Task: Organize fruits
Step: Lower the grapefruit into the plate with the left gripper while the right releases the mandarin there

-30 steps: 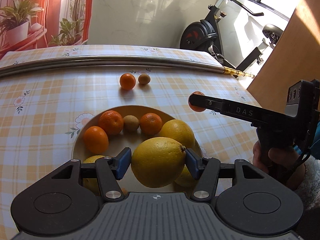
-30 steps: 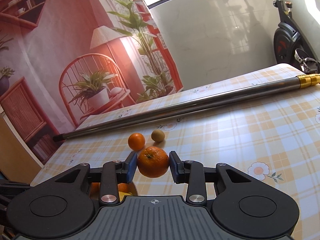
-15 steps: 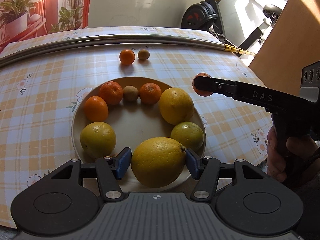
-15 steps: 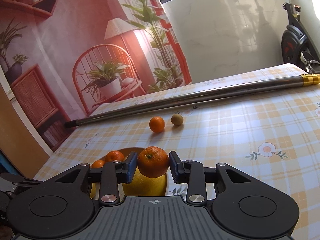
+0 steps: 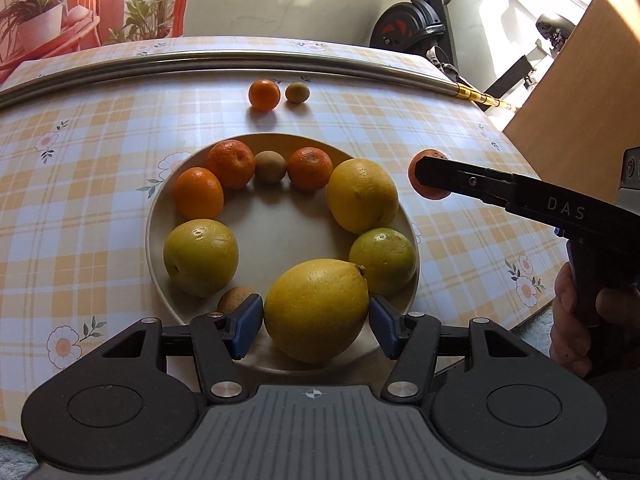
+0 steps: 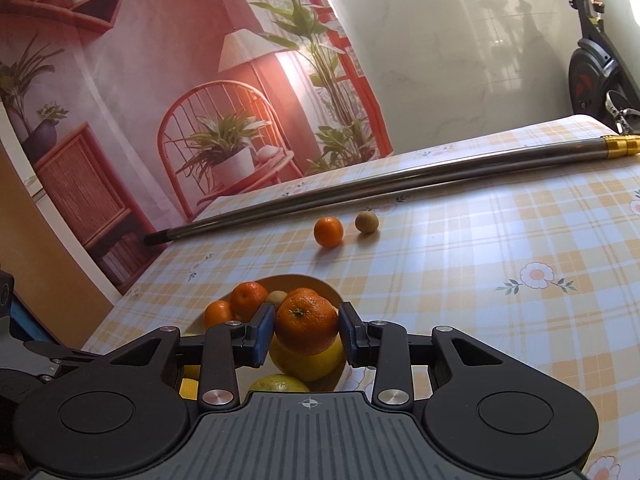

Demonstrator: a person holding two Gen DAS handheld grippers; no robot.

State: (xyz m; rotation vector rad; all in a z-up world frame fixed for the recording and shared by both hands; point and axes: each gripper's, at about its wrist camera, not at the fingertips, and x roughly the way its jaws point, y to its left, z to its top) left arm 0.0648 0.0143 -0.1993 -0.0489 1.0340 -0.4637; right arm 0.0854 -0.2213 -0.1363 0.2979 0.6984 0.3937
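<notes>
Left gripper (image 5: 316, 318): a large yellow citrus fruit (image 5: 316, 310) is clamped between the two blue pads (image 5: 249, 326), one pad pressed to each flank. The fruit is held over the near rim of the cream plate (image 5: 158, 196); whether it touches the plate cannot be told.

Right gripper (image 6: 307, 334): a mandarin (image 6: 307, 323) is gripped between the blue pads, stem end toward the camera, and is held above the plate's right side. In the left wrist view this gripper is seen side-on, with the mandarin (image 5: 427, 174) at its tip, just outside the plate's right rim.

On the plate, fruit is arranged in a ring around a bare centre:
- far side: an orange (image 5: 199, 193), a second mandarin (image 5: 231, 163), a kiwi (image 5: 270, 167), a third mandarin (image 5: 310, 168)
- right: a big yellow citrus (image 5: 362, 195), a greenish citrus (image 5: 382, 261) next to it
- left: a yellow-green citrus (image 5: 201, 257)
- near rim: a small brown fruit (image 5: 234, 300), partly hidden behind the left pad

Beyond the plate, on the checked tablecloth (image 5: 80, 184), a small orange (image 5: 264, 95) and a second kiwi (image 5: 297, 92) are seen side by side, just apart. Further back a metal pole (image 6: 380, 188) is laid across the table. An exercise bike (image 5: 416, 30) is visible behind the table.
</notes>
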